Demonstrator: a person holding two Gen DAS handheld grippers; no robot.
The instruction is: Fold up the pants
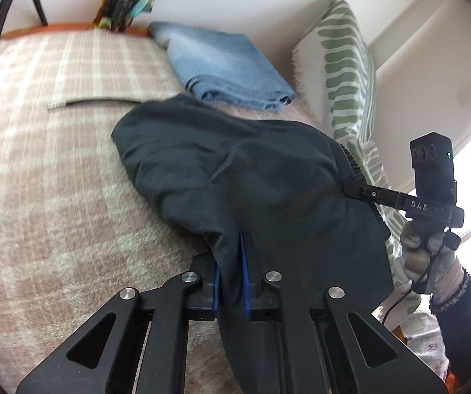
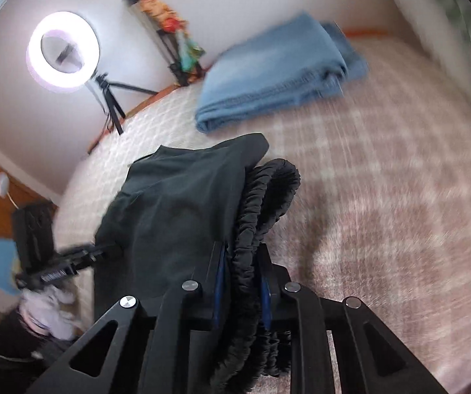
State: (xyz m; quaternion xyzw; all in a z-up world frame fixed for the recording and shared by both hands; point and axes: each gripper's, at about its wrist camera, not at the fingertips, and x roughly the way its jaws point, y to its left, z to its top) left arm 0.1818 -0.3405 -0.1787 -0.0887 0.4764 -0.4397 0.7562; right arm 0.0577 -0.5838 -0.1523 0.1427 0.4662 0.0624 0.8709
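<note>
The left gripper (image 1: pixel 232 272) has its blue-padded jaws clamped on a fold of the dark pants (image 1: pixel 235 170), which hang bunched above the checked blanket (image 1: pixel 54 164). Their long axis runs from this grip across to the right gripper (image 1: pixel 350 190), whose jaws are pinched on the gathered elastic waistband (image 2: pixel 261 203) (ruffled, doubled over). A wide stretch of blanket lies open on the left. Behind the pants lie folded blue jeans (image 1: pixel 228 65), close to their far edge. A striped pillow (image 1: pixel 350 75) leans against the wall at right.
</note>
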